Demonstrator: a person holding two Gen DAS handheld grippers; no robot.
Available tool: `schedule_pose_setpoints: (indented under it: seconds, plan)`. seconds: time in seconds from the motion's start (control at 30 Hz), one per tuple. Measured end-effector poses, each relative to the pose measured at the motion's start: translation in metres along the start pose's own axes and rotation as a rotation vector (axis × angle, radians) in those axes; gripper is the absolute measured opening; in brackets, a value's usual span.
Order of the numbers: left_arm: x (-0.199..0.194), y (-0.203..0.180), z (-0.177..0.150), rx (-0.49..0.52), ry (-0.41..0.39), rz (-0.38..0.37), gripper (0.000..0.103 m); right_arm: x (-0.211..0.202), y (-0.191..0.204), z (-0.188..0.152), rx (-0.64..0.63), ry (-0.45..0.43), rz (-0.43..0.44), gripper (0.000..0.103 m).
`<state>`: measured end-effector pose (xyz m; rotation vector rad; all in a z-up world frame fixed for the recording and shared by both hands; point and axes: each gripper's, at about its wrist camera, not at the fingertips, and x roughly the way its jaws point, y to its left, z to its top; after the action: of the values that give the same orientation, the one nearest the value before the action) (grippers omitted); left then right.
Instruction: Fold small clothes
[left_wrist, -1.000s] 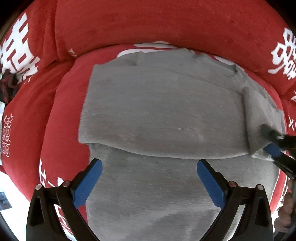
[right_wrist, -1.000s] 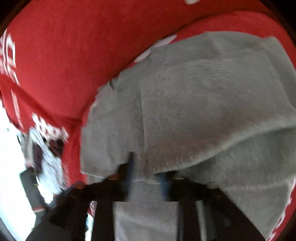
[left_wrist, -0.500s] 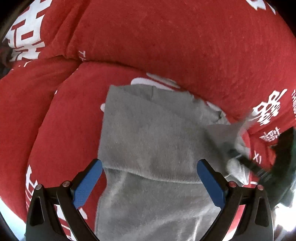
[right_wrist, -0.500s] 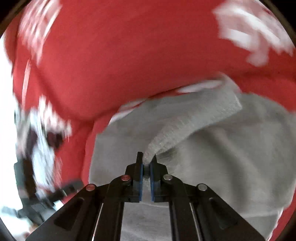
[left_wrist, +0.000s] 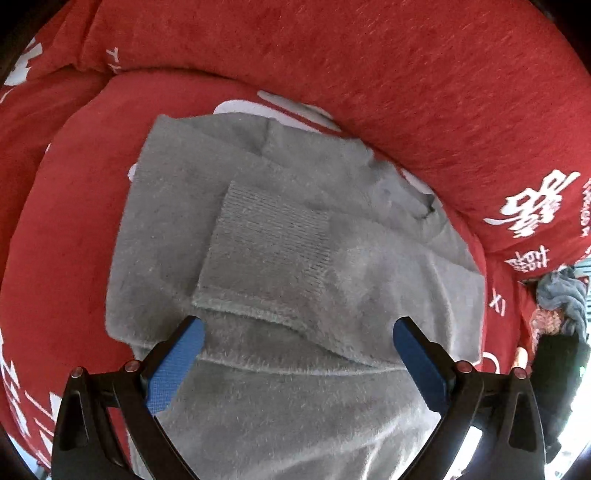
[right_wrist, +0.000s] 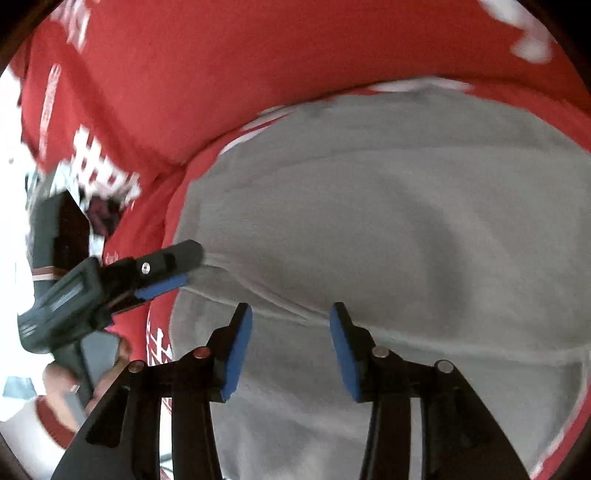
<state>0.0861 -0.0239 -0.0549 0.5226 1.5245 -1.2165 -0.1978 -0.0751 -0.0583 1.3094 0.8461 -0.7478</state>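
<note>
Grey fleece garment (left_wrist: 295, 258) spread flat on red sofa seat cushion (left_wrist: 66, 229), ribbed-cuff sleeve (left_wrist: 266, 243) folded across its middle. Left gripper (left_wrist: 295, 354) poised over near hem, jaws wide apart, clamping nothing. Right gripper (right_wrist: 290, 347) likewise above the cloth, jaws parted, empty. Red back cushion (left_wrist: 369, 74) with white lettering behind. Dark clothes pile (left_wrist: 561, 295) at far right edge.

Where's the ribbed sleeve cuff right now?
In the left wrist view the ribbed cuff lies folded across the middle of the grey sweater, just ahead of the open left gripper.
</note>
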Motion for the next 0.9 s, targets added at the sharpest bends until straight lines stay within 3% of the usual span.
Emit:
schedule_pose_setpoints:
  seconds: [0.17,0.3,0.37,0.4,0.43,0.47,0.57,0.7,0.83,0.9]
  plan:
    - [0.005,0.009,0.01,-0.05,-0.019,0.03,0.103,-0.047,-0.088,-0.025,0.339,-0.11,0.008,0.048]
    - [0.009,0.011,0.019,-0.045,-0.028,0.071,0.102,-0.064,-0.149,-0.04,0.615,-0.219,0.079,0.048]
    - [0.011,0.006,0.023,-0.021,-0.037,0.103,0.083,-0.063,-0.162,-0.041,0.683,-0.251,0.132,0.046]
    - [0.013,0.003,0.024,-0.001,-0.03,0.126,0.058,-0.061,-0.166,-0.04,0.709,-0.266,0.154,0.041]
    - [0.014,0.001,0.025,0.018,-0.025,0.156,0.03,-0.06,-0.168,-0.038,0.717,-0.27,0.154,0.018]
    - [0.013,0.001,0.026,0.023,-0.02,0.156,0.02,-0.06,-0.168,-0.035,0.714,-0.262,0.138,0.006]
    - [-0.001,0.003,0.022,-0.001,-0.041,0.084,0.018,-0.066,-0.161,-0.026,0.654,-0.286,0.155,0.006]
    - [-0.007,-0.009,0.008,0.046,-0.045,0.076,0.018,-0.084,-0.178,-0.033,0.602,-0.3,0.155,0.006]
    - [0.014,-0.013,-0.002,0.056,-0.019,0.134,0.018,-0.072,-0.198,-0.038,0.595,-0.242,0.175,0.006]
    - [0.016,-0.008,-0.003,0.043,-0.032,0.125,0.018,-0.067,-0.202,-0.038,0.559,-0.228,0.165,0.006]
